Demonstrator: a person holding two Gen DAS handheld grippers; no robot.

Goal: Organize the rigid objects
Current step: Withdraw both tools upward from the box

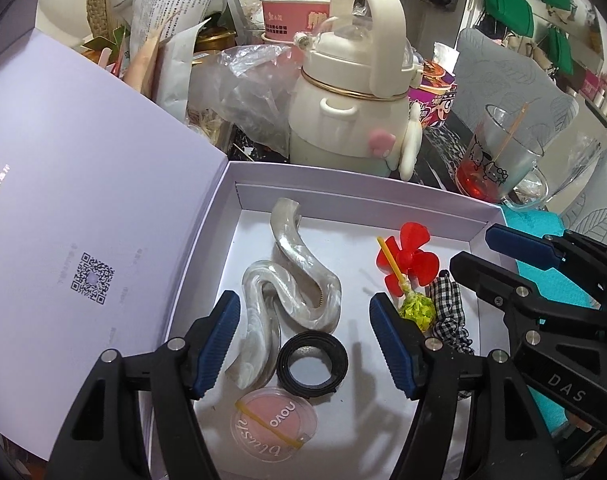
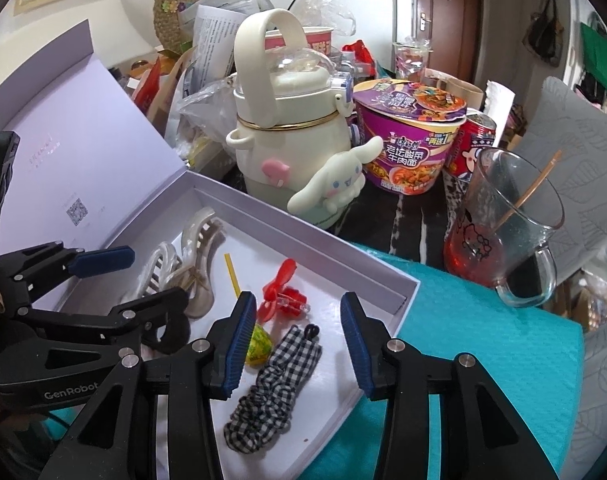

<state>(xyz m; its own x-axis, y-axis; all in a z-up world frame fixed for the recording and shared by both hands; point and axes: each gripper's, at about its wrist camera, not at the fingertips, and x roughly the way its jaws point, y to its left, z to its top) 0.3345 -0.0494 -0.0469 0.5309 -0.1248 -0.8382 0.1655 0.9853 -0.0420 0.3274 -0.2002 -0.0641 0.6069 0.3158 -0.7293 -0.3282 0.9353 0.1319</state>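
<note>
An open white box (image 1: 355,190) (image 2: 383,276) holds a wavy pearl hair claw (image 1: 295,276) (image 2: 191,264), a black tape ring (image 1: 311,364), a round pink blush compact (image 1: 273,424), a red hair clip (image 1: 409,258) (image 2: 283,296), a green lollipop (image 1: 417,308) (image 2: 259,344) and a black-and-white checked scrunchie (image 1: 449,304) (image 2: 275,384). My left gripper (image 1: 303,344) is open and empty above the tape ring and claw. My right gripper (image 2: 295,344) is open and empty above the scrunchie; it also shows in the left wrist view (image 1: 483,252).
The box lid (image 1: 75,208) stands open on the left. Behind the box stand a cream kettle-shaped bottle (image 1: 351,92) (image 2: 287,128), a purple noodle bowl (image 2: 411,136), a glass mug with red liquid (image 1: 499,156) (image 2: 503,224) and piled papers and bags. A teal cloth (image 2: 483,344) lies underneath.
</note>
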